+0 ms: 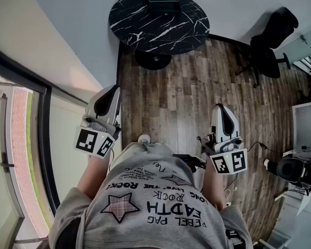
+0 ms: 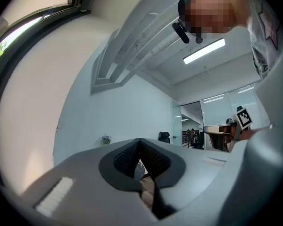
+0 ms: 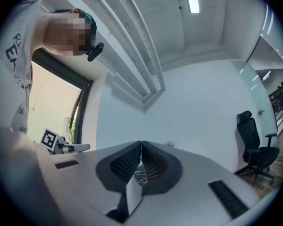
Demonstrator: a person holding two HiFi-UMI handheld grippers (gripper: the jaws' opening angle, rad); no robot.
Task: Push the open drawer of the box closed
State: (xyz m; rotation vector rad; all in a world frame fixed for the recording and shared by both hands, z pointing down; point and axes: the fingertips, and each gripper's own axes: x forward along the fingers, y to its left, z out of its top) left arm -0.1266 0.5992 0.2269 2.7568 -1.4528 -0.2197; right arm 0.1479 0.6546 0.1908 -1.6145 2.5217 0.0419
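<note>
A small dark box [image 1: 163,1] stands at the far side of a round black marble table [image 1: 145,30], well ahead of me; from here I cannot tell how its drawer stands. My left gripper [image 1: 114,88] is held at waist height, shut and empty, far short of the table. My right gripper [image 1: 220,107] hangs level with it on the other side, also shut with nothing between its pads. In the left gripper view the left gripper [image 2: 140,142] points slightly upward at a pale wall. The right gripper [image 3: 141,145] likewise faces wall and ceiling, and the box does not show in either gripper view.
Wood-plank floor [image 1: 181,92] stretches between me and the table. A black office chair [image 1: 272,40] stands at the right rear and shows as the office chair [image 3: 252,145] too. A window frame [image 1: 41,139] runs along the left. White furniture and a black device [image 1: 295,170] sit at the right.
</note>
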